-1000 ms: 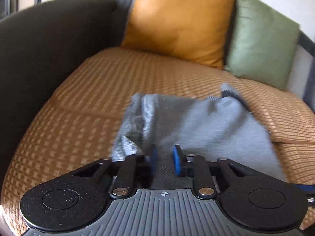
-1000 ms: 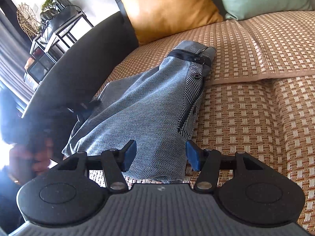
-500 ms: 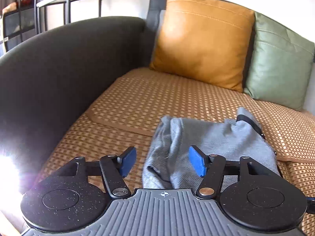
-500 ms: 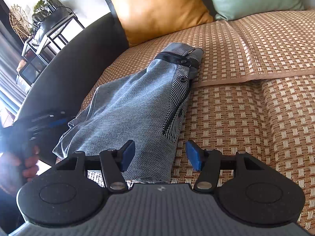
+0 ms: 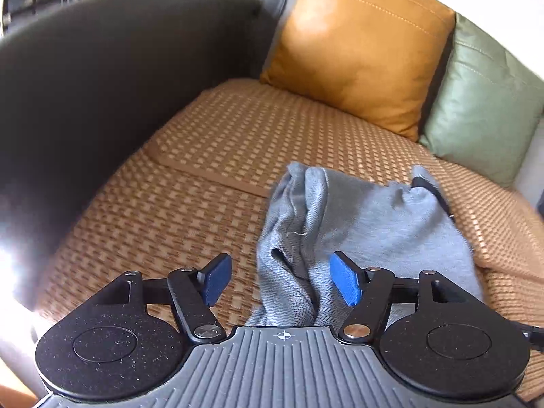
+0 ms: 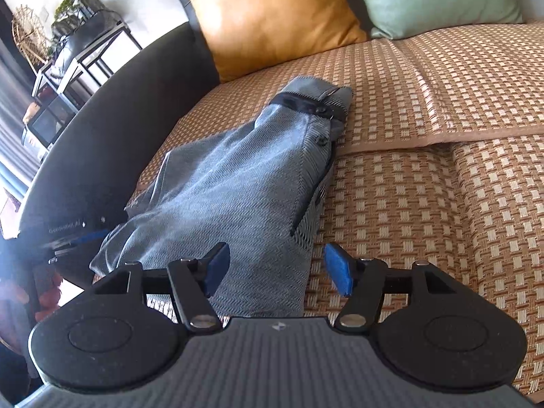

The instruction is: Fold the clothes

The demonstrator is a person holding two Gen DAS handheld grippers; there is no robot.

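Now the grey herringbone-weave garment [image 6: 238,183] lies on the sofa's tan woven seat mat [image 6: 442,204], its long axis running from the dark buttoned band near the mustard cushion [image 6: 272,17] down to the front edge. The right gripper [image 6: 273,267] hovers over that near hem, jaws opening, cloth between but unpinched, so it looks nearer. The left gripper [image 5: 280,280], jaws likewise opening and gripping nothing, sits over the rumpled left edge
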